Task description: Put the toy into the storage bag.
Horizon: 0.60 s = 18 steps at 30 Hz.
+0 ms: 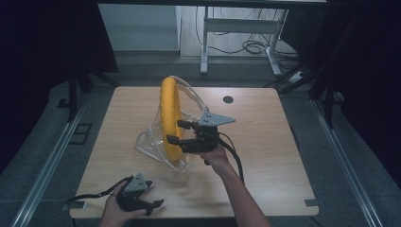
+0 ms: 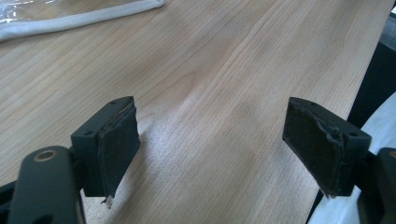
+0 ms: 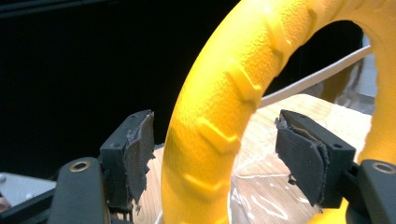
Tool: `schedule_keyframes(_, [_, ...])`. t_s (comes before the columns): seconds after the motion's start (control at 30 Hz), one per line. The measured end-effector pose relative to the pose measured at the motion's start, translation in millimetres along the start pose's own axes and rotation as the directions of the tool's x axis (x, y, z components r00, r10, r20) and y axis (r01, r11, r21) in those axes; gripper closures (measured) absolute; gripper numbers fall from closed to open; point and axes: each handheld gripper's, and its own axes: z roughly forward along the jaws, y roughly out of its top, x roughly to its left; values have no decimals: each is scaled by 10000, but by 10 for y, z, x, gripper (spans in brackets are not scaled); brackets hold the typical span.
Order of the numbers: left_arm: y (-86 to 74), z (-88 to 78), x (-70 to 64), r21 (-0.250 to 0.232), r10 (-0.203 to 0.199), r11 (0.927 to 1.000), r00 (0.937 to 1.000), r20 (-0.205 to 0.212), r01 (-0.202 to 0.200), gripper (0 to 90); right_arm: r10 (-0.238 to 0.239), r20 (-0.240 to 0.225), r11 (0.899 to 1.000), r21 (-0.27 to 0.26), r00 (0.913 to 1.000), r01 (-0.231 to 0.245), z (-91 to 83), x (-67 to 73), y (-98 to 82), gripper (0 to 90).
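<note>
Near the middle of the pale wooden table (image 1: 265, 142) stands the bright yellow ridged foam ring (image 1: 171, 118), upright on its edge, and everything else I place from it. Around the ring's far side and base sits a clear plastic bag with a white corded rim (image 1: 189, 101), its loose end spread on the wood at the ring's foot. My right gripper (image 1: 179, 132) is level with the ring's lower half, just beside it on the right, pointing at its edge. My jaws there stand apart with the ring's yellow rim (image 3: 219, 130) passing between them; neither pad presses on it, and a gap shows on both sides. My right hand (image 1: 216, 156) holds that gripper from behind, with the forearm running back toward the near edge.

My left gripper (image 1: 153, 204) lies well apart from the ring, near the table's front edge, down and to the left. Its jaws are wide apart over bare wood, with nothing between them. My left hand (image 1: 116, 210) rests there, holding it.
</note>
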Motion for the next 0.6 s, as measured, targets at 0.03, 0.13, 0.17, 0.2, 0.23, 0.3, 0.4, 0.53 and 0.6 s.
schedule_keyframes(0.03, [-1,4,-2,-11,-25,10000,10000,-5,25,184,-85,30,10000,43,10000,85,-21,3,-7,287])
schedule_keyframes(0.13, [-2,10,-4,3,-30,10000,10000,-19,30,185,-269,182,9995,176,9995,266,-96,8,-50,298])
schedule_keyframes(0.17, [-2,11,-4,-5,-38,10000,10000,-14,38,185,-293,211,9994,193,9993,289,-123,3,-67,301])
schedule_keyframes(0.2, [-2,9,-4,-18,-41,10000,10000,-14,41,185,-301,255,9993,212,9992,295,-147,0,-80,305])
schedule_keyframes(0.23, [-2,9,-4,-19,-40,10000,10000,-26,40,185,-343,364,9992,238,9987,335,-188,-6,-103,309])
schedule_keyframes(0.3, [0,10,-2,-10,-54,10000,10000,-38,54,185,-309,464,9992,255,9984,297,-258,-19,-138,316])
schedule_keyframes(0.4, [0,7,-3,-14,-51,10000,10000,-49,51,184,-381,645,9989,306,9972,362,-368,-39,-193,329])
schedule_keyframes(0.53, [1,5,-1,-2,-45,10000,10000,-71,45,184,-523,952,9979,442,9941,483,-524,-61,-266,338])
schedule_keyframes(0.6, [0,8,-2,-1,-57,10000,10000,-75,57,185,-571,1071,9972,534,9926,516,-603,-77,-309,341])
